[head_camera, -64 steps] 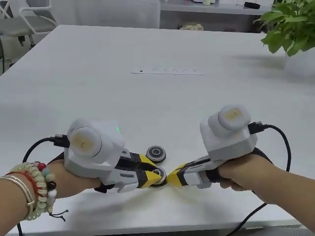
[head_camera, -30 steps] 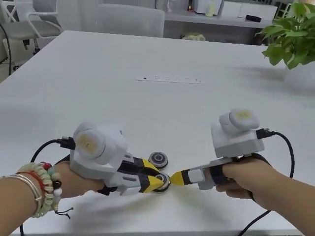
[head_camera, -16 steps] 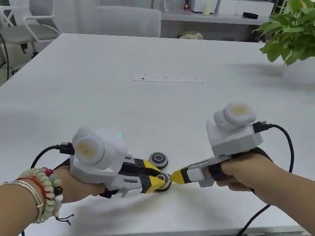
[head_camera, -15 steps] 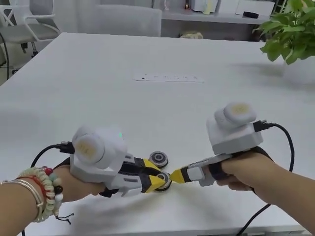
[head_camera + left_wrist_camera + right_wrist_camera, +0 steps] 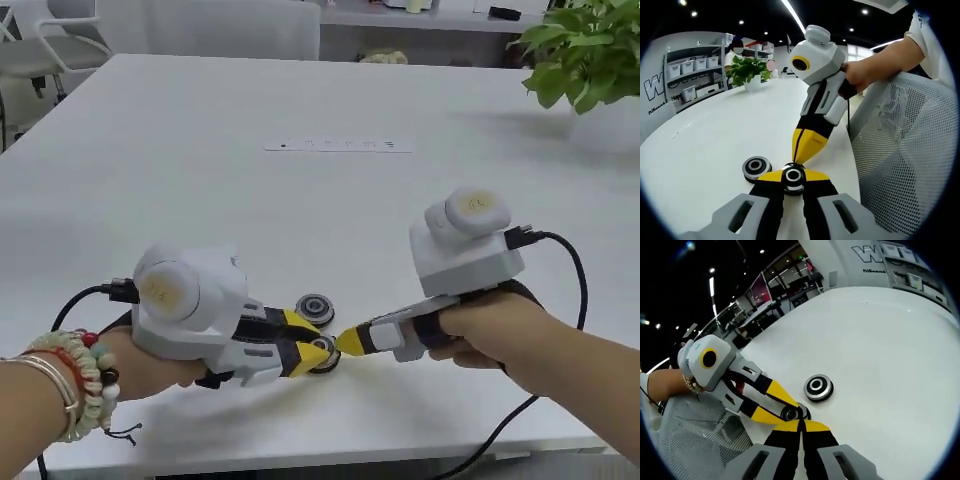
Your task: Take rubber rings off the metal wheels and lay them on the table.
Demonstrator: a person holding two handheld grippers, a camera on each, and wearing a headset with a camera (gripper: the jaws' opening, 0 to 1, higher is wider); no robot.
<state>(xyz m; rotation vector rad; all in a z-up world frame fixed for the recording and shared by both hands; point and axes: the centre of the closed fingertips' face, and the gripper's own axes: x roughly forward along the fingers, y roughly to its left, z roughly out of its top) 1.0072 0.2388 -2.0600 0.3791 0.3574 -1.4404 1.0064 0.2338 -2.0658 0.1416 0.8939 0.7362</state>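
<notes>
My left gripper (image 5: 312,352) is shut on a small metal wheel (image 5: 324,356) with a dark rubber ring, held just above the white table (image 5: 300,200). Between my left jaws that wheel (image 5: 793,176) faces the camera. My right gripper (image 5: 346,342) is shut, its yellow tips pressed against the wheel's rim; I cannot tell whether they pinch the ring. From the right gripper view, my own jaws (image 5: 801,423) meet the held wheel (image 5: 790,413). A second wheel (image 5: 315,309) lies flat on the table just beyond, also the second wheel (image 5: 757,168) and the second wheel (image 5: 818,387).
A potted plant (image 5: 585,50) stands at the far right. A flat strip (image 5: 338,145) lies mid-table. The table's front edge runs close under both hands. A cable (image 5: 565,285) trails from the right gripper. A mesh chair (image 5: 905,150) sits beside the table.
Both grippers stay tip to tip at the held wheel. The right gripper has tilted slightly. The rest of the picture's shift comes from the head camera.
</notes>
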